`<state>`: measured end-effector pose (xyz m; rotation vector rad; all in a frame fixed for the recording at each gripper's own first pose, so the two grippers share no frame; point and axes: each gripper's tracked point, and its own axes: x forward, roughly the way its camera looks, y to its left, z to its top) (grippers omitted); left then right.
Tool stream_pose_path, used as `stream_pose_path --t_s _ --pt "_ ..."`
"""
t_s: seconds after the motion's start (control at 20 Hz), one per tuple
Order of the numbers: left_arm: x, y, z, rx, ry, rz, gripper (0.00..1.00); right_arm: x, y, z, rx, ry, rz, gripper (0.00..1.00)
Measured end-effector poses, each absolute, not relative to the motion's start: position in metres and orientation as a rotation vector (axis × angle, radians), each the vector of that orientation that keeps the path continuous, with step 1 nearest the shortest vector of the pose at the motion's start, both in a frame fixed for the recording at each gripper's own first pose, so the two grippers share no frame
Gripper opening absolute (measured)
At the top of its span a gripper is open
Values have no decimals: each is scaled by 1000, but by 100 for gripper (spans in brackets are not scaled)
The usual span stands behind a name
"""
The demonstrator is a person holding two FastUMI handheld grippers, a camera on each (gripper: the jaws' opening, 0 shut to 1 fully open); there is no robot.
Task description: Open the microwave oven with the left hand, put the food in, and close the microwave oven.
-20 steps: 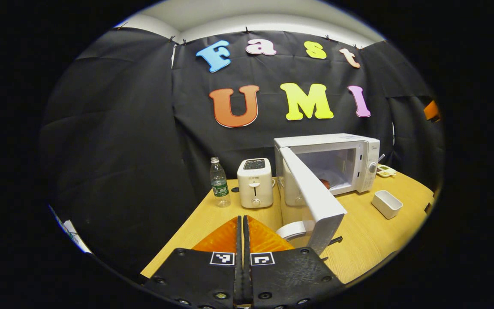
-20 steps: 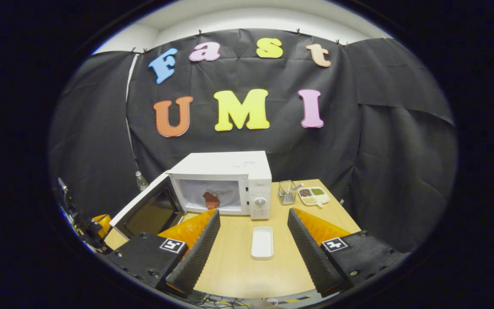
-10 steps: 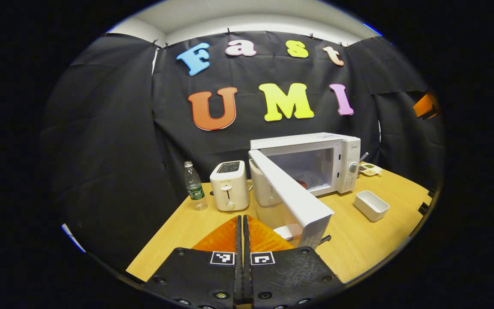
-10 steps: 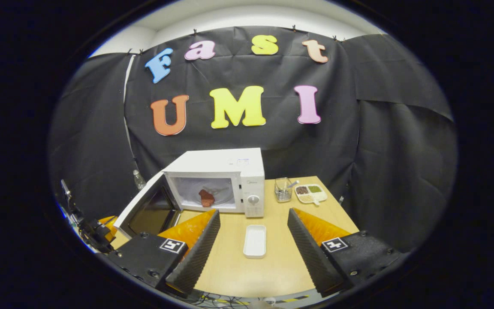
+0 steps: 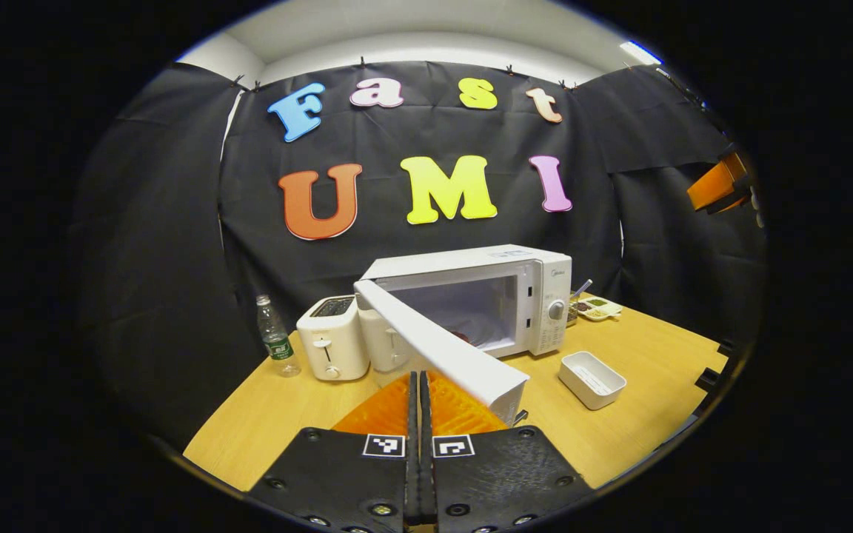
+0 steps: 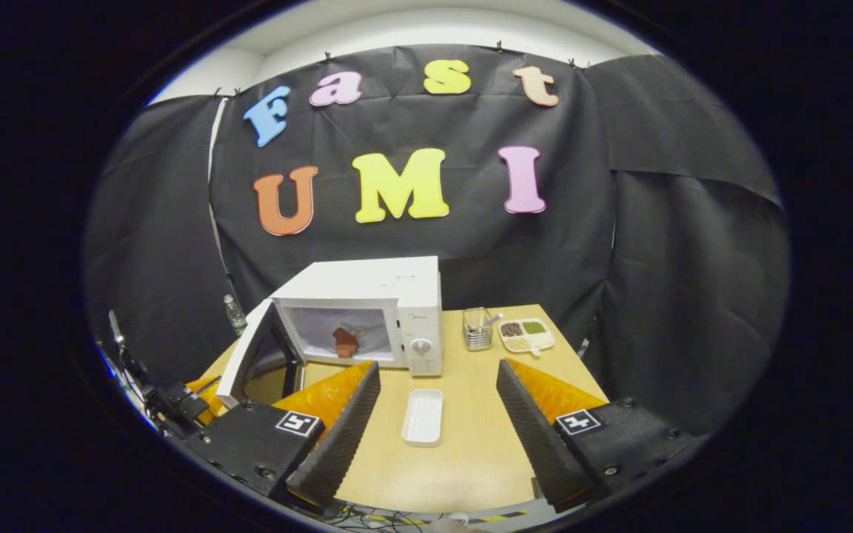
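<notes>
White microwave (image 6: pixel 367 311) door (image 5: pixel 441 352) ajar, food (image 6: pixel 345 342) inside; left gripper (image 5: pixel 419 385) pinched together, right gripper (image 6: pixel 437 392) wide.

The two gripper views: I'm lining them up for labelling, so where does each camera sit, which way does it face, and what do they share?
Left gripper view: rides on the left tongs, shut, low at the table's near left side, facing the outer face of the open microwave door, toaster and bottle.
Right gripper view: rides on the right tongs, open, facing the microwave front-on, food inside.
Shared: microwave, door, food, white tray, bottle, condiment dish.
</notes>
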<state>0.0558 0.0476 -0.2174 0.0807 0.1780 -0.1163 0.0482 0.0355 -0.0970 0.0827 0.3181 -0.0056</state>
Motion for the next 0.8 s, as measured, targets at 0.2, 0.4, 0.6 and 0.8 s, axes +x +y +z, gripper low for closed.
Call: stream_pose_path --t_s 0.2,0.4,0.6,0.8 --pt "67 21 -218 78 175 -147 0 47 14 -104 94 334 -29 90" --pt "77 0 -221 89 173 -174 0 48 -3 -111 107 358 -42 100" --pt "93 -6 -235 109 197 -167 0 49 -17 -115 113 368 -47 100" --pt "105 -14 -244 120 221 -160 0 52 -37 -117 114 369 -60 100"
